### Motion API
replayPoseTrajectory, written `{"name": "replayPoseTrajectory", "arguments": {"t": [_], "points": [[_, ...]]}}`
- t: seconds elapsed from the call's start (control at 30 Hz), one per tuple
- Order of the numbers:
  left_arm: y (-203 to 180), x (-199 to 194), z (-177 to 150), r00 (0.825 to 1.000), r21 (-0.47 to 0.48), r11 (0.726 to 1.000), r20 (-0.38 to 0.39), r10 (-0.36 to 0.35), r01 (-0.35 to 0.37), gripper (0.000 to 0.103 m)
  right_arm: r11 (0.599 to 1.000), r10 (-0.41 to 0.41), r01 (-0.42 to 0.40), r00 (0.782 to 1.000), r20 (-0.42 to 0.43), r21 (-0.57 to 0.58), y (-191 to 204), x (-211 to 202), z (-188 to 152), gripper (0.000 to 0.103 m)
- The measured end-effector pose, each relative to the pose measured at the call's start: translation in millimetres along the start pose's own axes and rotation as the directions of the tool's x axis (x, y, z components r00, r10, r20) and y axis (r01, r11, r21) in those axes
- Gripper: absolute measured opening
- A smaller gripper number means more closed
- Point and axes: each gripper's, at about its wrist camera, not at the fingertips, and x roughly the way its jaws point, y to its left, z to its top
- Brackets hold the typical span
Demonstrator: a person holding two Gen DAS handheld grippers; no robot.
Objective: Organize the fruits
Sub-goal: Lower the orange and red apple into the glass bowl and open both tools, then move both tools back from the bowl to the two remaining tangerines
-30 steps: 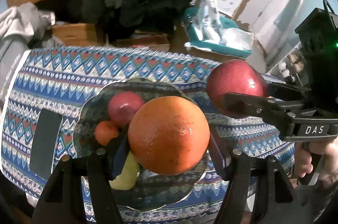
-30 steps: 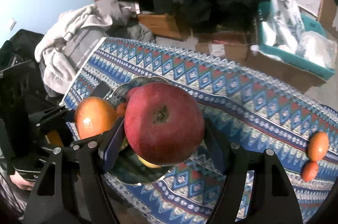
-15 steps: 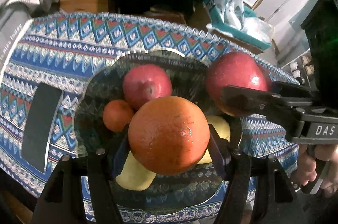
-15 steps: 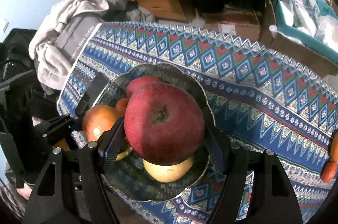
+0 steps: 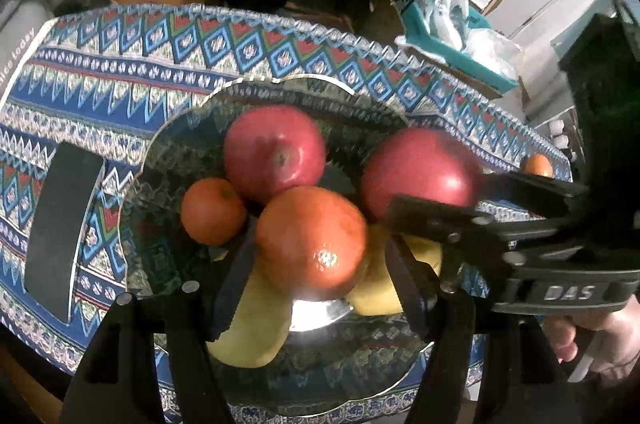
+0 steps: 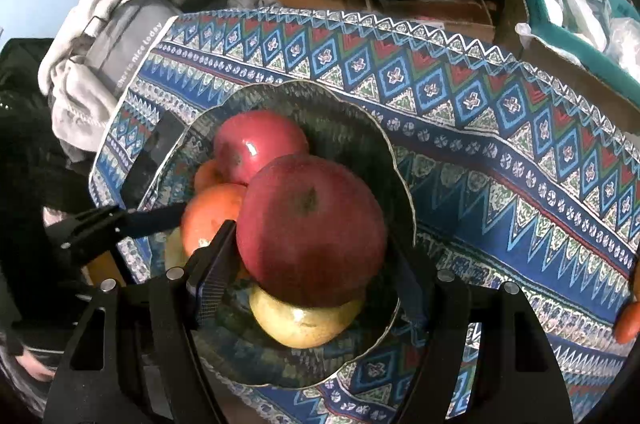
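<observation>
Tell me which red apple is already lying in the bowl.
The red apple at the bowl's far side; the other apple is clamped in the right gripper.

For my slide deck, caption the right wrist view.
Right gripper holds a red apple over the fruit-filled bowl; left gripper brings an orange.

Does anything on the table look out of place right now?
Yes: small orange fruits lie on the tablecloth at its right edge, apart from the bowl where the other fruit is piled. A flat black object lies beside the bowl.
</observation>
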Motion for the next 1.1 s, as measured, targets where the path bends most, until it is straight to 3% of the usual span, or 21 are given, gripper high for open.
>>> {"name": "replayPoseTrajectory", "arguments": {"t": [0.13,0.37,0.6,0.73,1.1], "points": [[-2,-6,1,1.0,0.014,1.0,0.014,0.007,-0.008,0.069,1.0,0.024,-0.024,0.999,0.033,-0.001,2,-10,4,0.072],[0,-9,1,1.0,0.002,1.0,0.022,0.021,-0.021,0.069,1.0,-0.006,0.007,0.998,0.065,-0.01,2,-26,6,0.072],[-7,-17,3,0.998,0.008,0.999,0.051,0.037,-0.037,0.069,0.99,-0.127,0.133,0.987,0.097,-0.055,3,-43,-4,0.072],[-17,-18,3,0.998,0.028,0.999,0.054,0.037,-0.038,0.069,0.97,-0.222,0.232,0.968,0.115,-0.076,-1,-54,-10,0.073],[-59,-24,-1,0.997,0.117,0.992,0.073,0.037,-0.046,0.069,0.953,-0.29,0.299,0.946,0.146,-0.042,-24,-88,-32,0.073]]}}
